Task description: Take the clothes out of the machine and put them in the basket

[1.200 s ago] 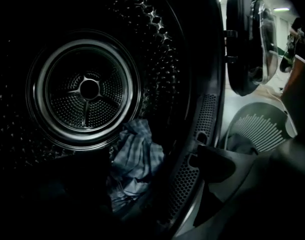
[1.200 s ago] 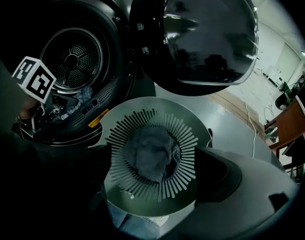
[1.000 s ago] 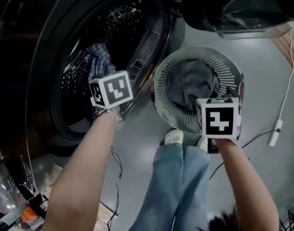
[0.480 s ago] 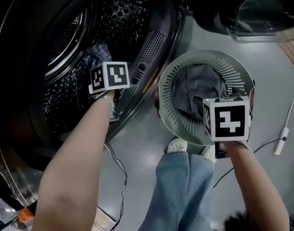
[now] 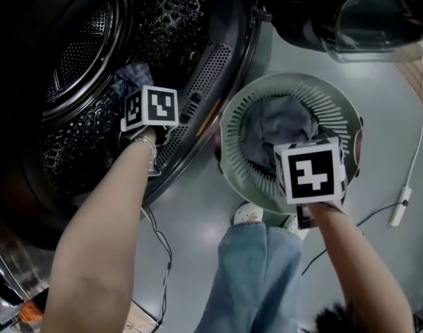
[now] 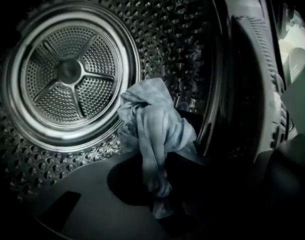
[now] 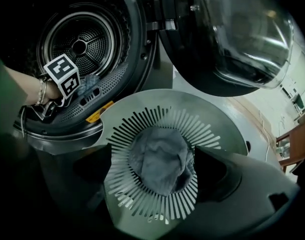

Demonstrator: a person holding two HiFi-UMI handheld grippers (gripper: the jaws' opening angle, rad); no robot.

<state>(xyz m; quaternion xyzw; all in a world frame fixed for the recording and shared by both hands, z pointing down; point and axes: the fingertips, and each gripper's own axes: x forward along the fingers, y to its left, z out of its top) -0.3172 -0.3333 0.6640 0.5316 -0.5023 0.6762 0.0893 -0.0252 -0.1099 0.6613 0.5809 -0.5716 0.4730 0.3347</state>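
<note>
A light blue checked cloth (image 6: 152,124) lies bunched at the drum's (image 6: 67,74) front lip. My left gripper (image 6: 161,186) is inside the drum, its jaws closing with a fold of that cloth pinched between them. In the head view its marker cube (image 5: 150,107) covers the fingers just below the cloth (image 5: 132,77). A round slatted basket (image 5: 229,127) stands on the floor beside the machine and holds grey clothes (image 5: 281,123). My right gripper (image 7: 160,176) hangs over the basket (image 7: 142,101), jaws wide apart and nothing between them, the grey clothes (image 7: 160,159) below.
The machine's round glass door (image 5: 364,12) stands swung open behind the basket. The person's legs in jeans (image 5: 256,276) and light shoes (image 5: 247,214) are by the basket. A cable with a white plug (image 5: 396,214) trails on the grey floor at right.
My left gripper has gone deeper into the drum and down onto the blue cloth. My right gripper has sunk a little over the basket.
</note>
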